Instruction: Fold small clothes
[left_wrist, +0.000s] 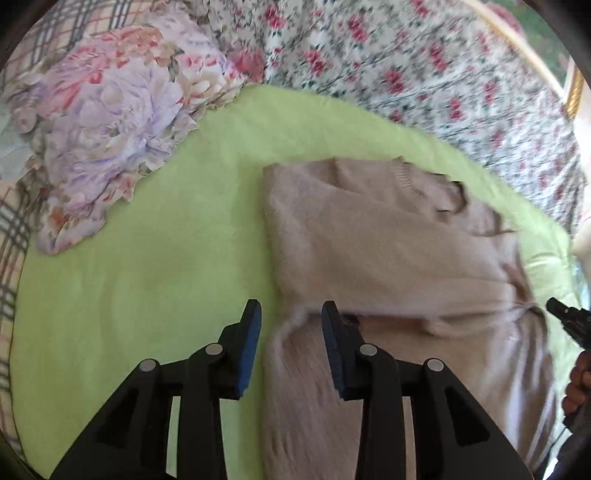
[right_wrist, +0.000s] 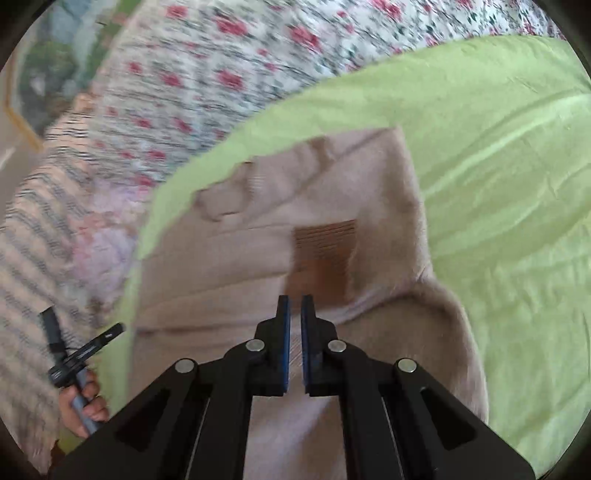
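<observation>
A fuzzy beige sweater (left_wrist: 376, 243) lies partly folded on a lime-green sheet (left_wrist: 147, 266); its collar points to the far side. In the right wrist view the sweater (right_wrist: 332, 184) shows a brown patch (right_wrist: 323, 254). My left gripper (left_wrist: 291, 314) is open over the sweater's near left edge, with fabric between the jaws. My right gripper (right_wrist: 295, 306) is nearly shut on a fold of the sweater's near part. The right gripper's tip also shows in the left wrist view (left_wrist: 569, 321).
A floral pillow (left_wrist: 110, 122) lies at the far left on the green sheet. A flower-print cover (left_wrist: 424, 62) lies beyond the sheet. A plaid cloth (left_wrist: 14, 236) is at the left edge. The person's hand (right_wrist: 83, 402) holds the left gripper's handle.
</observation>
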